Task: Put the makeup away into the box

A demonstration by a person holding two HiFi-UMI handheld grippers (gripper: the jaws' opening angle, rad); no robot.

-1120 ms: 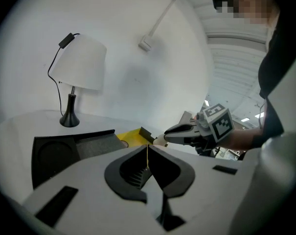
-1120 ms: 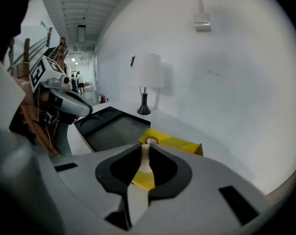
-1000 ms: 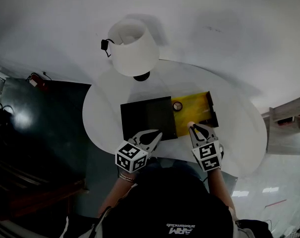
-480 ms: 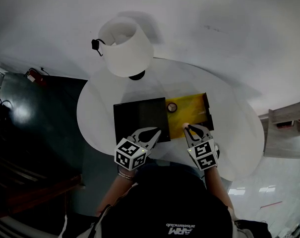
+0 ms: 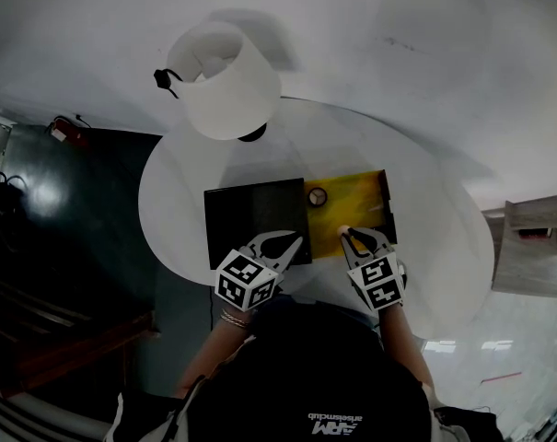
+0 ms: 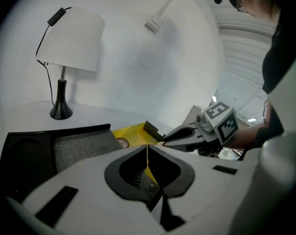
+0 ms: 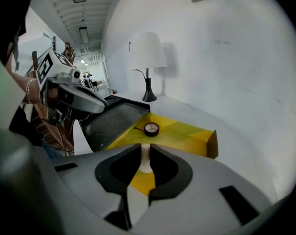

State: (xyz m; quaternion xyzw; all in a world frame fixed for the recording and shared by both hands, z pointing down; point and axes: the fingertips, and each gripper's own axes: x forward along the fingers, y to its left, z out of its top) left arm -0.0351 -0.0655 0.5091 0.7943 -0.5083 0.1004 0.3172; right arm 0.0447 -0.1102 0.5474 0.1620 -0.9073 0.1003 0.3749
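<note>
In the open box with yellow lining (image 5: 356, 201), a small round black-rimmed makeup compact (image 5: 317, 196) lies flat on the yellow floor, close to the hinge side and apart from both grippers. The box's flat black lid (image 5: 255, 219) lies folded open to the left. Second makeup piece: a small pale cream item (image 7: 145, 160), pinched between the narrow-set jaws of the right gripper (image 5: 354, 235), low over the near part of the yellow floor; what kind of item it is can't be told. The left gripper (image 5: 292, 240) has its jaws pressed together with nothing in them, tips over the lid's near right corner. The box sits on a round white table (image 5: 425, 238), with a white-shaded lamp on a black base (image 5: 225, 81) at the far side. The marker cubes carry only black-and-white square patterns. White print on the person's dark top (image 5: 338, 424) is upside down and too small to read.
</note>
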